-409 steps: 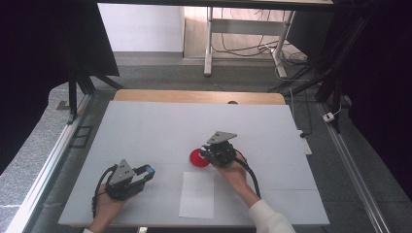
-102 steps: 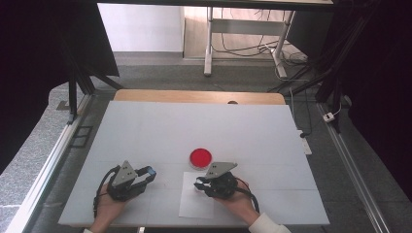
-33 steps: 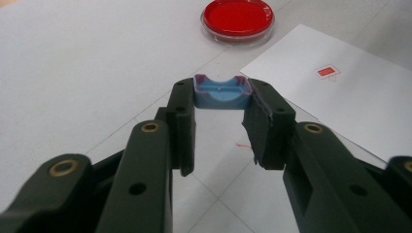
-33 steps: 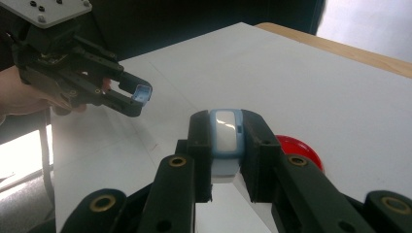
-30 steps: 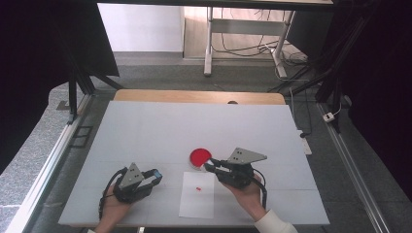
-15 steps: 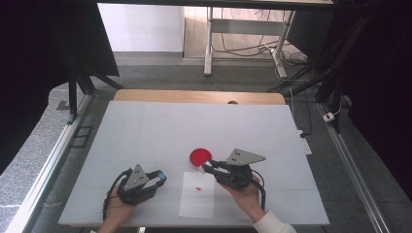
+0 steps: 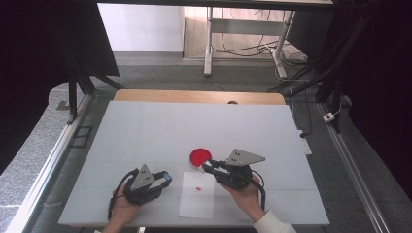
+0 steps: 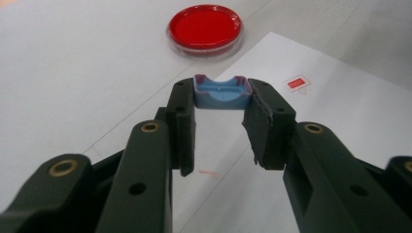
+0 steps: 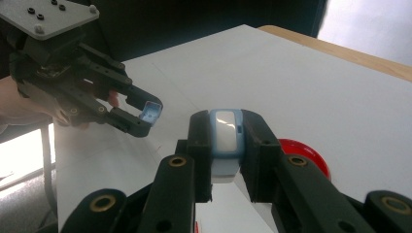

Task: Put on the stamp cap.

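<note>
so here's where i'm at: the left gripper (image 7: 163, 177) has its jaws clamped on a small blue cap-looking piece (image 8: 222, 92), open side up, pinched right at the tips. the right gripper (image 7: 208, 167) is squeezed onto a blue and white stamp body (image 9: 225, 130), which sits between its pads and pokes out a bit past them. the two hands are near each other but clearly apart, either side of the white paper sheet (image 7: 197, 204), which already has a small red mark (image 7: 198, 188) on it. the red ink pad dish (image 7: 199, 156) sits just beyond the paper, close to the right gripper's tips.

my guess is the next job is getting cap and stamp back together, and that's the bit i don't love.

things that could bite me:
- the cap is only held by its end walls at the very tips of the left jaws. any sideways push when the stamp meets it and i reckon it twists or pops out onto the table (image 7: 145, 126).
- the two pieces aren't lined up right now, going by the right gripper view, where the cap points off at an angle. if i bring them in crooked, they'll jam on an edge instead of seating.
- the stamp face is probably still inky, so a slip could smear the paper or the cap.
- the dish is right beside the right jaws; a sloppy swing could nudge it.

slow and square is the plan.
</note>
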